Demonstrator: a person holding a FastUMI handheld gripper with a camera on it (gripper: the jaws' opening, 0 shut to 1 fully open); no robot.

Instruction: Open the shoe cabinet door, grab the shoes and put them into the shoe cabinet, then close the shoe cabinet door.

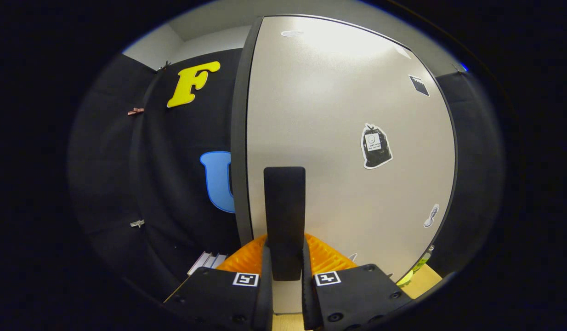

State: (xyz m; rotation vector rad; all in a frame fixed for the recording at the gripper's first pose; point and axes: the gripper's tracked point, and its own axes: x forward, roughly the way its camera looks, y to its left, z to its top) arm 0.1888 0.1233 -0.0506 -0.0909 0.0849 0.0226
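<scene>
The gripper [286,271] has its fingers [266,276] clamped on what looks like the door handle [284,216] of the cabinet door [338,138], rising toward twelve o'clock.

No legible text. Cabinet door [348,138] carries a bag-shaped sticker [376,146] with a small white label, print too small to read. Two square coded markers [245,279] sit on the gripper [284,266] body, one per side: patterns only, no characters.
</scene>
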